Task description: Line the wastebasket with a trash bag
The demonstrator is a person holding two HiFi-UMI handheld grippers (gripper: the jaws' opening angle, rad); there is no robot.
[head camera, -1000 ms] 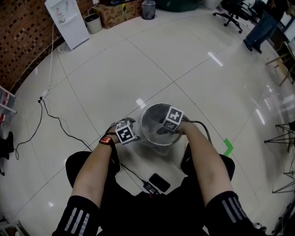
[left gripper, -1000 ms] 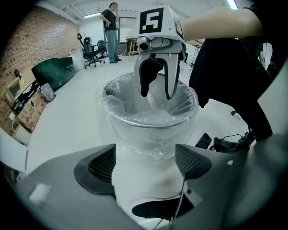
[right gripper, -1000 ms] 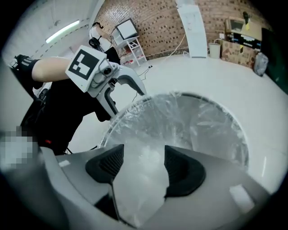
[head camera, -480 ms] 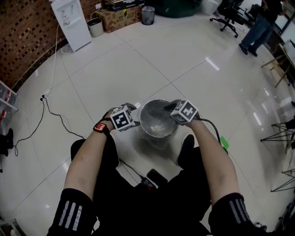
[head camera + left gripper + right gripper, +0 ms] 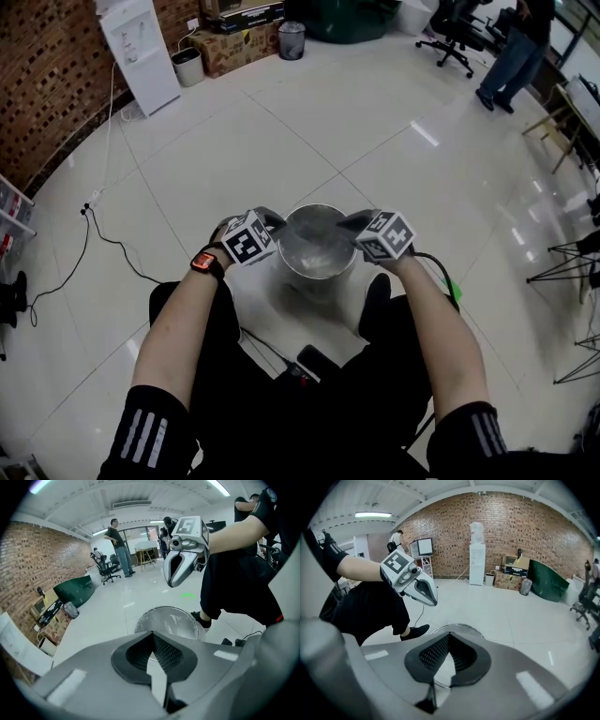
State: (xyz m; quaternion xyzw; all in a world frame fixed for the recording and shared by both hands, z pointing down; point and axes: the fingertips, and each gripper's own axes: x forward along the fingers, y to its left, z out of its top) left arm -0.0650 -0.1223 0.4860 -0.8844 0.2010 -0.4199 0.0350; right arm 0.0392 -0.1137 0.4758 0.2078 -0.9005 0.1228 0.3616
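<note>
A round metal wastebasket (image 5: 317,246) stands upright on a glossy white tiled floor (image 5: 281,122), just ahead of a seated person's knees. Its inside looks pale and shiny.

The left gripper (image 5: 150,633) hangs just beside the wastebasket's left rim, and the right gripper (image 5: 449,634) just beside its right rim. Each points slantwise down toward the opening. Both grippers are clenched: their jaws have just been closing and now meet at the tips, with nothing seen between them.

A dark shoe (image 5: 376,296) rests on the floor near the wastebasket, on its right and toward the person. A black cable (image 5: 265,345) runs across the floor on the person's side of the wastebasket.
</note>
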